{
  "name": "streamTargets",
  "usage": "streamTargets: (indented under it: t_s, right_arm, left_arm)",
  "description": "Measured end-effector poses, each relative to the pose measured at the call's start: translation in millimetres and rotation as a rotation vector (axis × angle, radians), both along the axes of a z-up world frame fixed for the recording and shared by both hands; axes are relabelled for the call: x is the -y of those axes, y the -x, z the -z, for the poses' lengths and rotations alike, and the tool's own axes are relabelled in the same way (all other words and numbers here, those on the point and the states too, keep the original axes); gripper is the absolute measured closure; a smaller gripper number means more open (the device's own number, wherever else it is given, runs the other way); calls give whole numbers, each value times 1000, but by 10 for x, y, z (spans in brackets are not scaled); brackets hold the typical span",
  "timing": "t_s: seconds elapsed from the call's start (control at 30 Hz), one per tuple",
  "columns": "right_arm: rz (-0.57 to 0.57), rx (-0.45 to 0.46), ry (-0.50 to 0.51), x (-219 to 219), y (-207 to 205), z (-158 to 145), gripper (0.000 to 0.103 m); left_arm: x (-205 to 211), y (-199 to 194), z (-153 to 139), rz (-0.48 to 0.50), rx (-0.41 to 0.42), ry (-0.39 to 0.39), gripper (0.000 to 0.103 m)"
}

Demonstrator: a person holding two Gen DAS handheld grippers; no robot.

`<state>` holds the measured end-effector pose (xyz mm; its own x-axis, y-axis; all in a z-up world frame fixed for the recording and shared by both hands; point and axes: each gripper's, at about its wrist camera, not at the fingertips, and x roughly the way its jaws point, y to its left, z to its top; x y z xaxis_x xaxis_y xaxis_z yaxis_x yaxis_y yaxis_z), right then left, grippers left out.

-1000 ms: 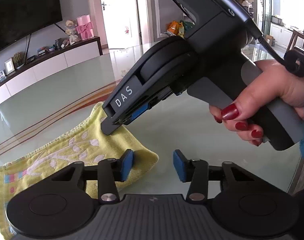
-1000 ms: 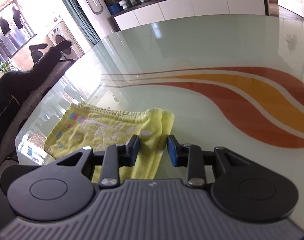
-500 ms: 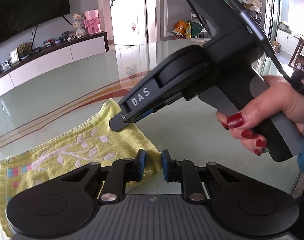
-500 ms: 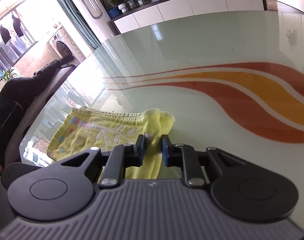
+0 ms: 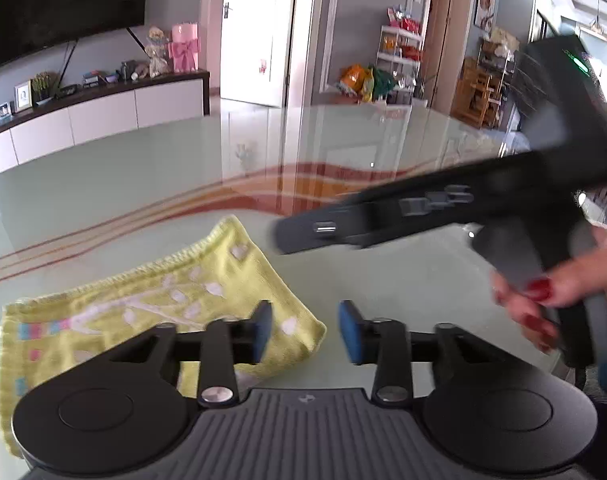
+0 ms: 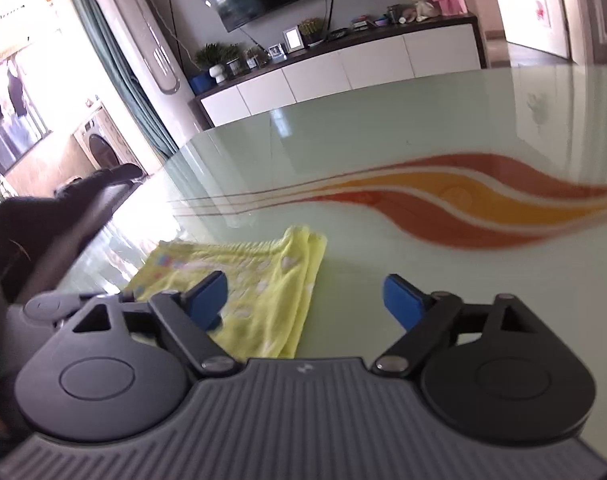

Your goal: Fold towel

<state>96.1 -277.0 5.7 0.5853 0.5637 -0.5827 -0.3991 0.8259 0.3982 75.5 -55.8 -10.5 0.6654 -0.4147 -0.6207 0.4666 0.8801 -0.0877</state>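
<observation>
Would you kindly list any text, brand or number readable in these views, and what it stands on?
None can be read.
Right gripper: side blurred by motion, no label legible.
Small embossed marks on both gripper bodies: logos, not letters.
Yellow towel: patterns only.
Picture frames: too small.

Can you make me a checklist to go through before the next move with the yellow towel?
1. Left tool open: ok.
2. Right tool open: ok.
3. Yellow terry towel with white leaf print free of both tools: ok.
4. Towel folded, doubled edge showing: ok.
5. Towel wholly on the pale green glass table: ok.
6. Fold edges lined up neatly: cannot tell, blurred.
</observation>
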Motion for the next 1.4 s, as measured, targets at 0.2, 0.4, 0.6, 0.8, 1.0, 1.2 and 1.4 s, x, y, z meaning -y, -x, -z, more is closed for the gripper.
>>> streamTargets:
  t_s: [0.2,0.4,0.6,0.8,1.0,1.2,1.4]
  right_arm:
    - [-29,-131,-7,-62,151,207,69]
    - [-9,-235,-114,-71,59,321,72]
    - [11,-262,-136,-177,36,323,76]
    - [30,-279,-153,-179,-13,374,85]
    - [25,-265,-119,-222,-23,364,89]
    - [7,-232,-50,-298,1,316,89]
    - [3,-219,-22,-316,8,314,92]
  left_arm:
    - [-553,158,-165,-134,46,-56,36]
    - [-1273,182,-27,-383,-86,-15,36]
    - [-1516,142,167,-404,-171,49,36]
    - [-1613,119,228,-412,-182,116,37]
    - [-1649,118,256,-456,-228,215,37]
    - [-1469,72,257,-495,-219,172,46]
    - [-1464,124,241,-510,-216,149,64]
